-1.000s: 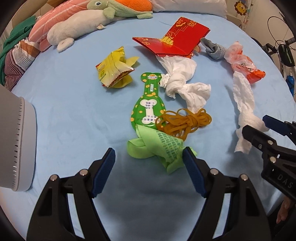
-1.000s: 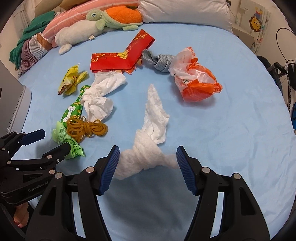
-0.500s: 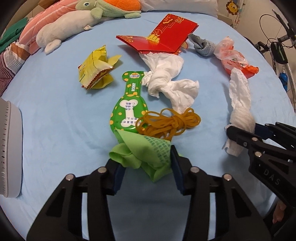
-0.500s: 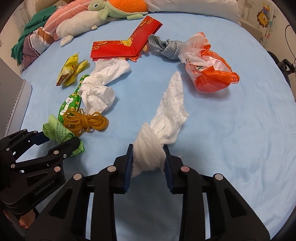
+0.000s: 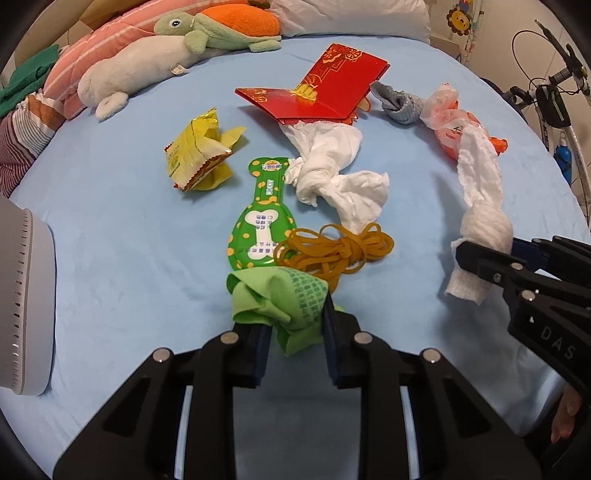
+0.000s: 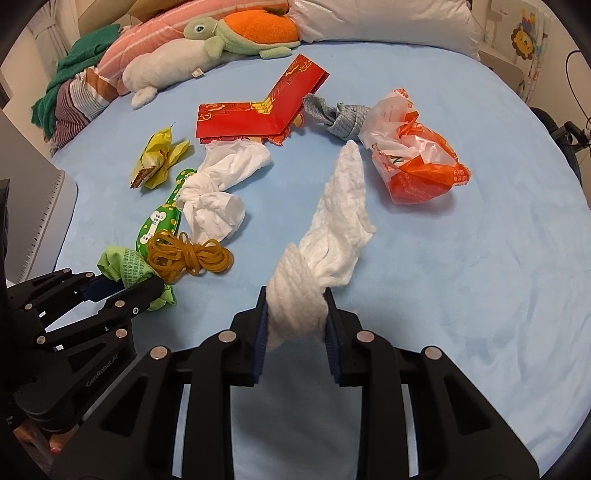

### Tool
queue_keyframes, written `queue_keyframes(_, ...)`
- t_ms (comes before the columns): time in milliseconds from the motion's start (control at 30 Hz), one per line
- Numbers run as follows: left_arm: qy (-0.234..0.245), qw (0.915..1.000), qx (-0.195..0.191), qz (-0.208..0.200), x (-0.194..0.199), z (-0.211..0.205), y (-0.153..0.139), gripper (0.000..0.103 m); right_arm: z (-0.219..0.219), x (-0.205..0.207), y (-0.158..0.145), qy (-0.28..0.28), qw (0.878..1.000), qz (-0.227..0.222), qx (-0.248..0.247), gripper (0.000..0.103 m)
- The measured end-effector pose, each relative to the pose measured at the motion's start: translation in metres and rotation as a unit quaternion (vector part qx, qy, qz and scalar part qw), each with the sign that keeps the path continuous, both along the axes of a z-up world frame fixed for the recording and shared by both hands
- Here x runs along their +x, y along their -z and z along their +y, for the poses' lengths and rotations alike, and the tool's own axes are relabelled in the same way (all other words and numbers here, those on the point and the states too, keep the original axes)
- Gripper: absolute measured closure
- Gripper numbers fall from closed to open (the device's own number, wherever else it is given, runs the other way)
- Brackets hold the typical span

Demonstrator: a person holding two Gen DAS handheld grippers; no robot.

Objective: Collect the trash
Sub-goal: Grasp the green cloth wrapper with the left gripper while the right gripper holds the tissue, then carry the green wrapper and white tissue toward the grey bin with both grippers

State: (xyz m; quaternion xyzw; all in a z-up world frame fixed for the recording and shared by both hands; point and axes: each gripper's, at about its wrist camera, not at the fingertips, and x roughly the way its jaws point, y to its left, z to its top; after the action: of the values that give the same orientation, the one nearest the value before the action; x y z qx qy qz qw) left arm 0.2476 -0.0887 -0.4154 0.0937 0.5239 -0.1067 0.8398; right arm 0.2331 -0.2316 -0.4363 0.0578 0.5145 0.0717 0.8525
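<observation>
On the light blue bed sheet (image 5: 122,236), trash lies scattered between the 2 claws and the pillows at the far end. Nearest the left claw (image 5: 293,332) is a crumpled green wrapper (image 5: 280,299); its 2 blue pads are clamped on it, and the left figure is closing, the wrapper bunched up between them. In the right wrist view the right claw (image 6: 295,321) is clamped on the knotted near end of a long twisted white paper towel (image 6: 332,229), whose free tail stretches away across the sheet toward a crumpled orange and white plastic bag (image 6: 417,162).

Just beyond the green wrapper sits a tangle of tan rubber bands (image 5: 336,247), overlapping the wide end of a flat green spotted package with a white bone shape (image 5: 262,221). Beside that package's narrow end lies a second white tissue tied in a knot (image 5: 332,173), its far end tucked under a pair of red envelopes with gold print (image 5: 325,92). To the left of them is a crushed yellow snack packet (image 5: 199,155). A rolled grey sock (image 5: 399,103) rests between the red envelopes and the plastic bag.

At the head of the bed are a white plush toy (image 5: 136,62), a green and orange plush turtle (image 5: 221,29) and a white pillow (image 5: 351,14). A pale grey appliance with vent slots (image 5: 22,302) stands at the left edge. A person's fingers (image 5: 565,417) show below the right claw in the left wrist view.
</observation>
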Motion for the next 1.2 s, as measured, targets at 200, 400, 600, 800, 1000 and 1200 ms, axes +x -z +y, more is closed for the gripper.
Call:
queue_keyframes(200,-0.003,0.9999,0.005,-0.015,-0.003,0.006,-0.008,0.078,-0.003,-0.007,-0.009,0.006,1.0,-0.014,0.004,0.078)
queue_keyframes(400,-0.002,0.9995,0.016,-0.026,-0.012,0.007,-0.013,0.078,-0.005,-0.012,-0.018,0.011,1.0,-0.026,0.007,0.078)
queue_keyframes(600,-0.003,0.9991,0.018,-0.039,-0.023,0.007,-0.021,0.078,0.0,-0.021,-0.025,0.008,0.999,-0.036,0.007,0.078)
queue_keyframes(800,-0.005,0.9987,0.01,-0.049,-0.038,0.01,-0.034,0.078,0.007,-0.035,-0.037,-0.004,0.999,-0.05,-0.002,0.078)
queue_keyframes(1000,-0.01,0.9988,-0.001,-0.047,-0.054,0.019,-0.049,0.078,0.016,-0.053,-0.054,-0.014,0.997,-0.069,-0.016,0.078)
queue_keyframes(1200,-0.02,0.9982,0.0,-0.057,-0.069,0.031,-0.062,0.078,0.027,-0.074,-0.059,-0.024,0.997,-0.07,-0.021,0.078)
